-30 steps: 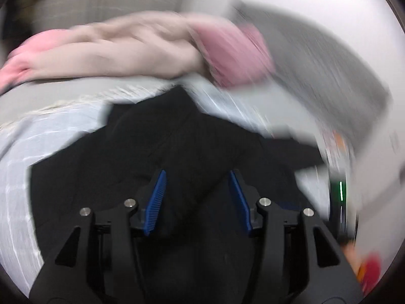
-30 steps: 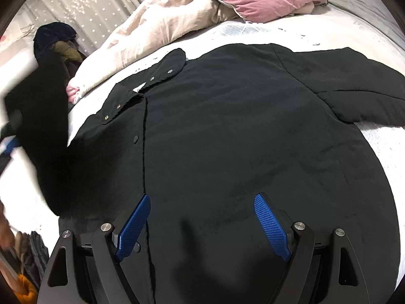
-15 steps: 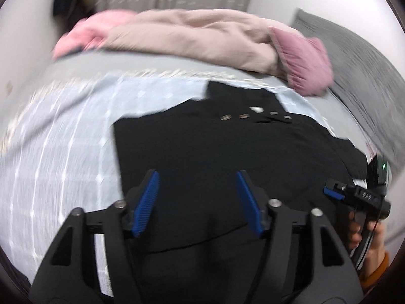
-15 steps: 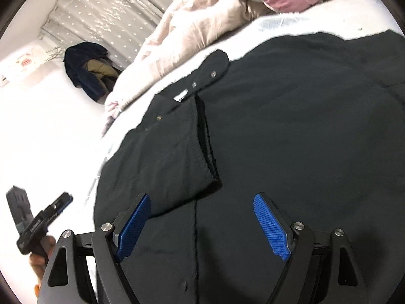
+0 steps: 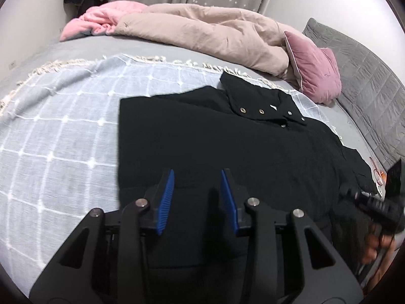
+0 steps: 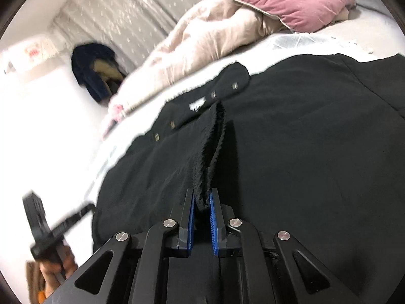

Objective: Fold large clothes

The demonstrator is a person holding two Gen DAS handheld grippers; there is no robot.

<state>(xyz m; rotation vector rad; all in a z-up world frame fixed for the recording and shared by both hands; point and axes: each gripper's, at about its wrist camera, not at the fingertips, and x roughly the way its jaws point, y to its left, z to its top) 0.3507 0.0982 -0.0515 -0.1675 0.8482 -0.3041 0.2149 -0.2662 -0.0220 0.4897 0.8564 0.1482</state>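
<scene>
The black snap-front jacket (image 5: 253,147) lies spread on the pale grey checked throw with a fringed edge (image 5: 63,131), which covers the near part of the bed. In the left wrist view the throw stretches to the left of the jacket. Beyond the jacket's collar, the beige crumpled duvet (image 5: 210,33) runs along the far side. The mauve velvet cushion (image 5: 316,73) rests at the duvet's right end, far right of the jacket.

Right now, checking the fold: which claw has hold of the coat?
The right claw, shut on a coat fold; the left claw hangs open.
</scene>
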